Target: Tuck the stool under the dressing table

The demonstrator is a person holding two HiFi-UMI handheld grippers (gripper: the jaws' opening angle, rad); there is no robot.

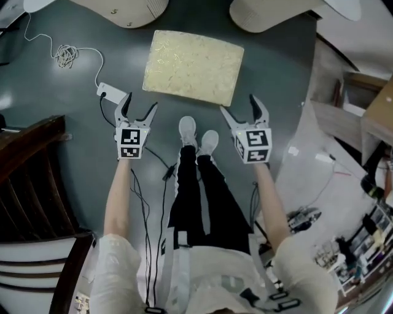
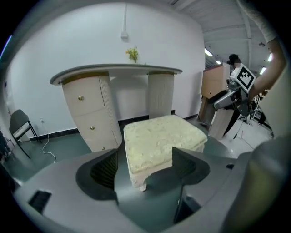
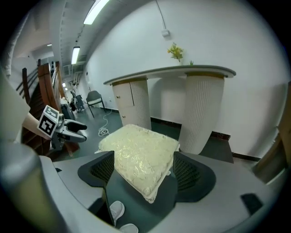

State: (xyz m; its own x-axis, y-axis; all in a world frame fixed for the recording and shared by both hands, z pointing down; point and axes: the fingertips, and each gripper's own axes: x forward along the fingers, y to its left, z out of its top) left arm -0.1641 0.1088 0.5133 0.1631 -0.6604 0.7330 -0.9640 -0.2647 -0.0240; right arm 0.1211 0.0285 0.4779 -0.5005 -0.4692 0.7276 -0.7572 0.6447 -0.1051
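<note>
Cream-cushioned stool [image 1: 193,66] stands on grey floor [image 1: 49,92] before dressing table [image 1: 130,11], not under it. I hold both arms [image 1: 116,202] stretched forward and down. Left gripper [image 1: 140,104] and right gripper [image 1: 238,105] spread wide, gripping nothing, just short of stool's near corners. Cubes [image 1: 130,142] show square black-white markers. Table cut off at frame top; stool legs mostly hidden.

Black trousers [image 1: 198,190], white sneakers [image 1: 188,130]

Dressing table [image 1: 270,15] — largely out of frame
</note>
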